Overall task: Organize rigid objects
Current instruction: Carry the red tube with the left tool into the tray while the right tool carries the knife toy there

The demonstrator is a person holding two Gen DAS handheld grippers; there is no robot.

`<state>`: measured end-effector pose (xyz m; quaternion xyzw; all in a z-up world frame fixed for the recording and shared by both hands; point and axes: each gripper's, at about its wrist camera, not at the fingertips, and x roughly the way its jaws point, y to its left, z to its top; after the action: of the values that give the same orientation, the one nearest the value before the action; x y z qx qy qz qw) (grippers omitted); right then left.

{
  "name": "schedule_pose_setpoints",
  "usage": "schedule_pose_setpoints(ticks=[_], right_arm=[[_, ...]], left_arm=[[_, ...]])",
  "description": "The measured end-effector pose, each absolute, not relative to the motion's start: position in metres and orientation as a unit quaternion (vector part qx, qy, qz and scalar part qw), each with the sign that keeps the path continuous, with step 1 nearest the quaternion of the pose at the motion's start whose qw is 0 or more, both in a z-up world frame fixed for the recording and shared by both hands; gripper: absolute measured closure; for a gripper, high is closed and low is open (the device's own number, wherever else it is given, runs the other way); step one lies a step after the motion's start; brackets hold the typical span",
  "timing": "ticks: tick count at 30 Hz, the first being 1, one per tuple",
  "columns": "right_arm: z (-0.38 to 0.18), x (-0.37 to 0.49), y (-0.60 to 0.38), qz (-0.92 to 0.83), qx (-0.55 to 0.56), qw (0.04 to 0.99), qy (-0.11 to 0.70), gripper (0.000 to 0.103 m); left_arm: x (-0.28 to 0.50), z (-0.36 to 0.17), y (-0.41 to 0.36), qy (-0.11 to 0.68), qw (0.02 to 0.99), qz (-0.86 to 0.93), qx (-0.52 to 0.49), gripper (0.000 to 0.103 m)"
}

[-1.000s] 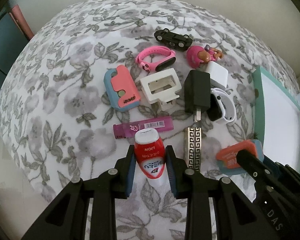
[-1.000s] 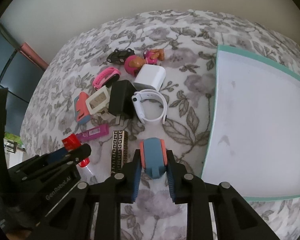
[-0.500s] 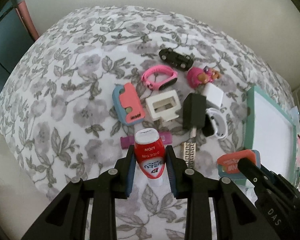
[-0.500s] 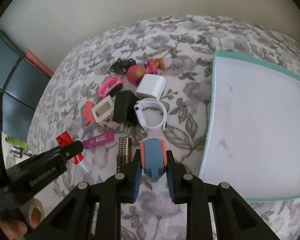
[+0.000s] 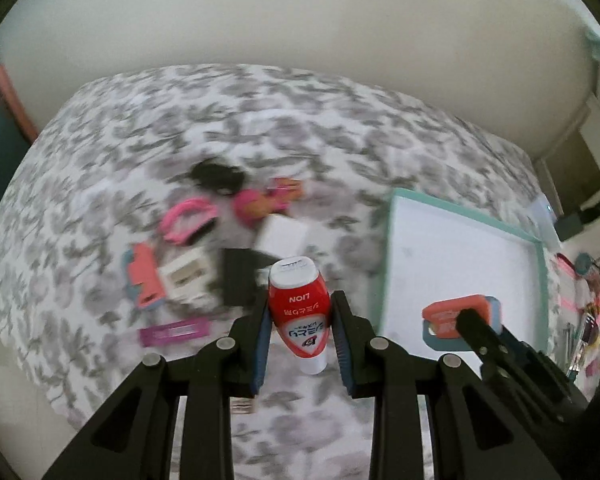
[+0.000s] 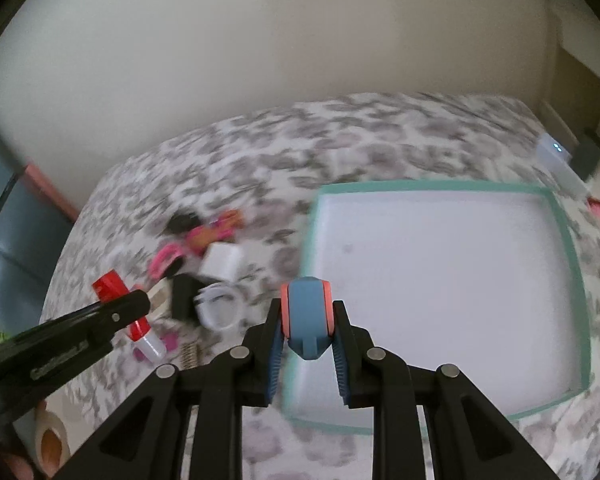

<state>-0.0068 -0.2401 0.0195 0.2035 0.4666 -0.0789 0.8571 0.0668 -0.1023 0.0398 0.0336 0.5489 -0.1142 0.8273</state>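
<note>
Two items carried: both lifted clear of the floral surface (image 5: 100, 160).
Left hand-held gripper (image 5: 300, 316): clamped on the red bottle (image 5: 300, 308), stiff, probably slick; grip mid-body.
Right hand-held gripper (image 6: 306, 330): clamped on the blue-and-coral case (image 6: 306, 312), rigid, light.
Tray (image 6: 560, 216): beneath the case.

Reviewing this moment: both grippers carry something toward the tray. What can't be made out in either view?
- Left wrist view: the pile on the floral cloth is motion-blurred; the black toy car shows no detail.
- Left wrist view: the red tube hides whatever lies behind it.
- Right wrist view: the left gripper covers most of the red tube, and the pile is smeared.
- Right wrist view: the blue-and-coral item shows only its edge; its face is unseen.
- The tray is cut off in neither view, but its floor marks are unclear.
</note>
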Motion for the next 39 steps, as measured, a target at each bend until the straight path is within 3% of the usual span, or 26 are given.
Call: schedule_pose_setpoints(ticks=[16, 39], right_arm=[[-0.006, -0.037, -0.344, -0.178, 0.307, 0.831, 0.429, 0.079], [-0.023, -0.051, -0.364, -0.219, 0.335, 0.807, 0.434, 0.078]], left_arm=[[0.074, -0.008, -0.201, 0.562, 0.809, -0.157, 0.069, 0.073], [0.068, -0.039, -0.213, 0.568, 0.8, -0.166, 0.097, 0.072]])
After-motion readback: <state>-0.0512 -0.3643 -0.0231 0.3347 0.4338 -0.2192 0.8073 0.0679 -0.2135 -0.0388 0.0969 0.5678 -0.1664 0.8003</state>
